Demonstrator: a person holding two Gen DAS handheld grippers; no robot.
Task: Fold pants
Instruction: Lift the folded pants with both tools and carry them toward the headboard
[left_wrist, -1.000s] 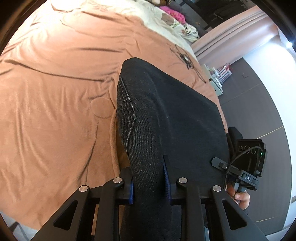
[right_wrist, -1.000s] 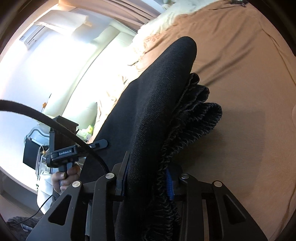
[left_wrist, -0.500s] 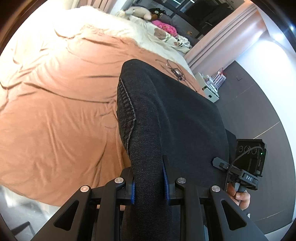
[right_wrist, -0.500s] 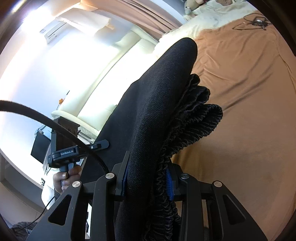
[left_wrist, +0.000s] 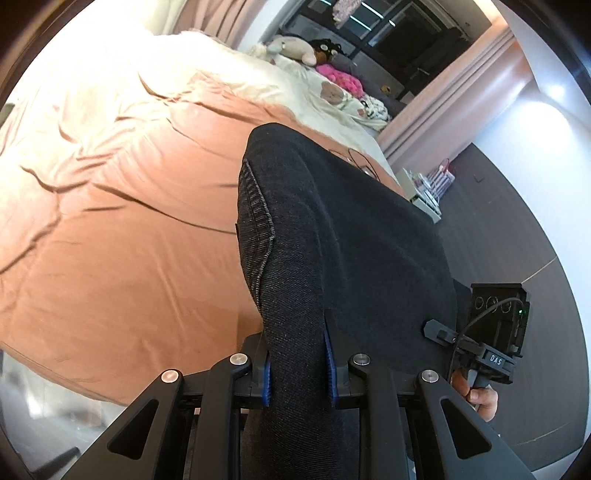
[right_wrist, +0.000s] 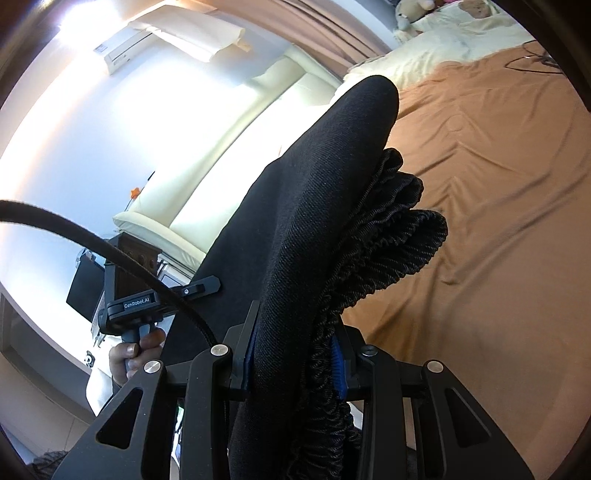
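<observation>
We see the left gripper closed narrowly on the dark pants at the lower middle of the frame. The right gripper also clamps the pants, with their gathered waistband pressed against its right pad.

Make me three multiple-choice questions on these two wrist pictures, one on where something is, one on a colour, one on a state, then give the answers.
1. Where are the stuffed toys?
A. on the floor
B. at the far end of the bed
C. on the pants

2. What colour is the sheet under the pants?
A. orange-brown
B. green
C. navy

3. What are the left tongs doing?
A. standing open over the bare sheet
B. gripping a cable
C. clamped on the dark pants

Answers:
1 B, they lie by the cream bedding at the far end.
2 A, the sheet shows orange-brown in both views.
3 C, the denim passes between the blue pads, which press on it.
</observation>
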